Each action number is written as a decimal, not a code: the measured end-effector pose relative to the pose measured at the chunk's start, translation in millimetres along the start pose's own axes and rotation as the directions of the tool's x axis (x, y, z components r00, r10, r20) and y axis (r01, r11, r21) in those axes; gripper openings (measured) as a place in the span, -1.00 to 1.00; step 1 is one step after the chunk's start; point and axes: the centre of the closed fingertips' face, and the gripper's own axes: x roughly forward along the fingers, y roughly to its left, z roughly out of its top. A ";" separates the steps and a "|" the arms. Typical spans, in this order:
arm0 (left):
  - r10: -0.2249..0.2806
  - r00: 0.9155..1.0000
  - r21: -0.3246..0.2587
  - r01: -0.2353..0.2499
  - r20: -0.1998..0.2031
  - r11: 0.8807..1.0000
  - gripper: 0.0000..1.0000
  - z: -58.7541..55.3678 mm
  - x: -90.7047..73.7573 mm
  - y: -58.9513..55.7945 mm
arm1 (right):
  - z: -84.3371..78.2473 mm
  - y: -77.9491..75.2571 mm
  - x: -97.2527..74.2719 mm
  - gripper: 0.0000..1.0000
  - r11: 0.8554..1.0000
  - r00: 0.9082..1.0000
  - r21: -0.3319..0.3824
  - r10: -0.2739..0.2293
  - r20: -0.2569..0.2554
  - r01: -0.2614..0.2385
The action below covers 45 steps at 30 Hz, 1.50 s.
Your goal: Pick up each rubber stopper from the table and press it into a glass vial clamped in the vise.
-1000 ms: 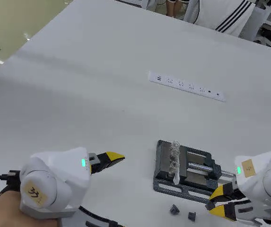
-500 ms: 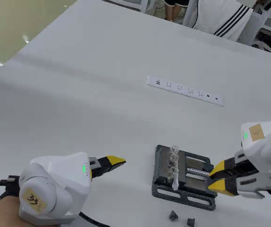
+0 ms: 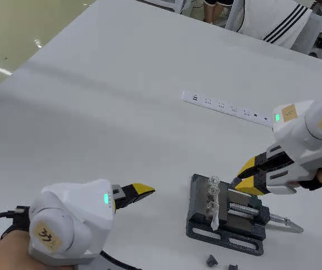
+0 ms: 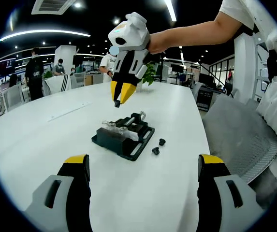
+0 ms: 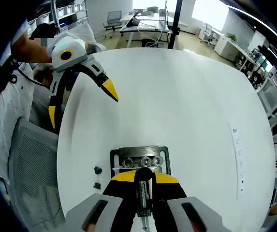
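A black vise [image 3: 223,232] stands on the white table and clamps a row of glass vials [image 3: 212,196], which stand upright. My right gripper [image 3: 237,181] hovers just right of and above the vials, shut on a small dark rubber stopper [image 5: 144,174]. Below its jaws lie the vise [image 5: 117,156] and the vial mouths [image 5: 141,161]. Two loose stoppers [image 3: 211,260] lie in front of the vise, also stoppers [image 4: 158,146]. My left gripper [image 3: 137,192] is open and holds nothing, well left of the vise [image 4: 123,136].
A white power strip [image 3: 228,108] lies on the table beyond the vise. People sit at the far edge of the table [image 3: 93,101]. A grey mesh chair [image 4: 240,130] stands beside the table. A black cable [image 3: 110,260] trails from my left gripper.
My right gripper has risen from low beside the loose stoppers to above the vise, next to the vials. My left gripper has stayed about where it was.
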 end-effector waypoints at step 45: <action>0.009 0.999 -0.023 -0.008 0.032 1.000 0.82 2.3 9.5 12.8 | -0.3 -14.5 41.4 -0.87 0.997 0.998 0.036 0.064 -0.025 -0.063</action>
